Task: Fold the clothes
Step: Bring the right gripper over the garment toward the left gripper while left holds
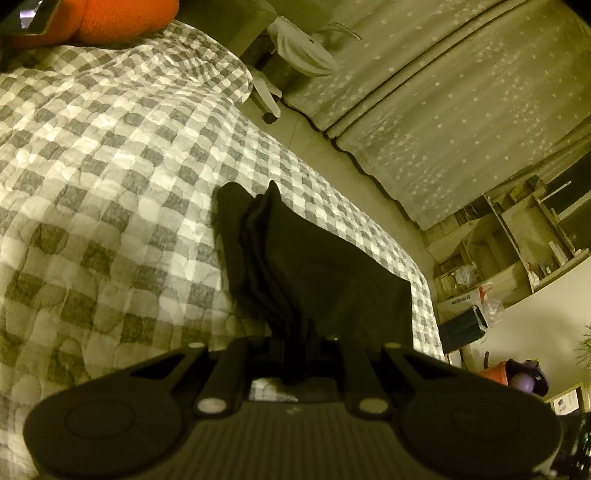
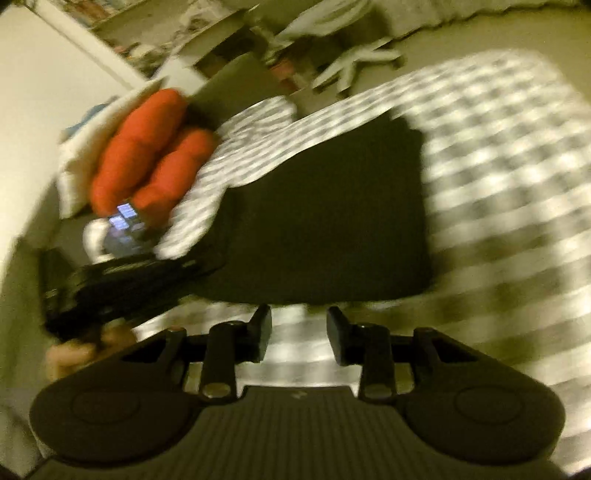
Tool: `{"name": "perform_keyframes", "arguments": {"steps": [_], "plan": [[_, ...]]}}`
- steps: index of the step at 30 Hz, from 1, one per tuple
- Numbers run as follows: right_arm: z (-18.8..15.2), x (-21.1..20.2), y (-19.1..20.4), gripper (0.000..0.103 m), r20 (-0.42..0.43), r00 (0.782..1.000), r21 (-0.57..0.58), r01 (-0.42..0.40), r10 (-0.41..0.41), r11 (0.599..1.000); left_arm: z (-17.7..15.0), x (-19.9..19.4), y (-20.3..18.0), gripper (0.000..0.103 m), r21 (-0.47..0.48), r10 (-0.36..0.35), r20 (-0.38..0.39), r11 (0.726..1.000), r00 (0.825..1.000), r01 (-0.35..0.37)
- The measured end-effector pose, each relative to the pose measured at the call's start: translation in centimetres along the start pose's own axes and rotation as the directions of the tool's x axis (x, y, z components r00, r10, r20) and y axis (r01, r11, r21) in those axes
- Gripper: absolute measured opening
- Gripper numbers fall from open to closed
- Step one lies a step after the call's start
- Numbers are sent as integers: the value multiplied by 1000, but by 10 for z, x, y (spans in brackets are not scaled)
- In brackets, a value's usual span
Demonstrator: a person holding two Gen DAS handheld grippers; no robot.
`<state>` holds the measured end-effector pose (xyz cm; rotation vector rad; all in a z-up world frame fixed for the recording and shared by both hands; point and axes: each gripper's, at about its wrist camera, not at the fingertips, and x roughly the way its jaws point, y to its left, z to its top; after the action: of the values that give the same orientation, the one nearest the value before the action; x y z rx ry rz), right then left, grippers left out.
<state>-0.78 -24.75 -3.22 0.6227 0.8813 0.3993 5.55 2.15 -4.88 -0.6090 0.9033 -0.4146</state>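
Grey-and-white checked quilted bedspread (image 1: 110, 155) covers a bed that fills most of both wrist views, with a pale floor (image 1: 306, 125) beyond its far edge and long star-patterned curtains (image 1: 443, 92) hanging at the far right of the left wrist view. Open wooden shelving (image 1: 517, 240) stands at the right of that view, its compartments crowded with small items too blurred and small to name. A white cardboard box (image 1: 461, 301) sits on the floor below the shelving, and what it holds cannot be made out. A plump orange-red cushion (image 1: 122, 18) lies at the far left end of the bed, and a white swivel chair (image 1: 295, 48) stands on the floor past it.

A black fabric garment (image 1: 325, 266) lies on the bedspread near the right edge of the bed in the left wrist view. Its near end is bunched into pleats that run straight into the left gripper (image 1: 295, 350), whose jaws are clenched on that gathered cloth, lifting it slightly off the bed.

From the right wrist view, which is smeared by motion, the same garment (image 2: 332, 221) spreads as a broad dark rectangle lying flat, just beyond the right gripper (image 2: 299, 336). The right gripper's jaws stand apart with nothing between them, only checked bedspread (image 2: 498, 184) showing through the gap, and the garment's near edge lies just ahead of the fingertips without touching them. At the left of this view the left gripper (image 2: 110, 280) sits at the garment's left edge, with a person's hand (image 2: 85, 350) behind it.
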Motion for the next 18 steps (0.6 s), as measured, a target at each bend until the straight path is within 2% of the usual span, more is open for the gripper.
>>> {"name": "perform_keyframes", "arguments": {"steps": [2,4,6,8,12,18], "plan": [[-4,14,4,48,-33,999,35,-39,40,999,0,0,-1,8,-1,-1,1,1000,1000,1],[-7,24,8,49,-14,999,49,-31,31,998,-1,-1,-2,8,-1,-3,5,1000,1000,3],[-7,27,11,61,16,999,78,-35,34,996,-1,-2,-2,8,-5,-7,7,1000,1000,7],[-5,24,5,65,71,997,161,-51,40,986,-1,-2,-2,8,-11,-11,7,1000,1000,11],[-4,17,-14,63,153,987,298,-86,42,951,1,-4,-2,8,-24,-21,3,1000,1000,21],[0,-3,-23,62,287,952,368,-11,-103,930,2,-8,-3,8,-23,-26,6,999,1000,27]]}}
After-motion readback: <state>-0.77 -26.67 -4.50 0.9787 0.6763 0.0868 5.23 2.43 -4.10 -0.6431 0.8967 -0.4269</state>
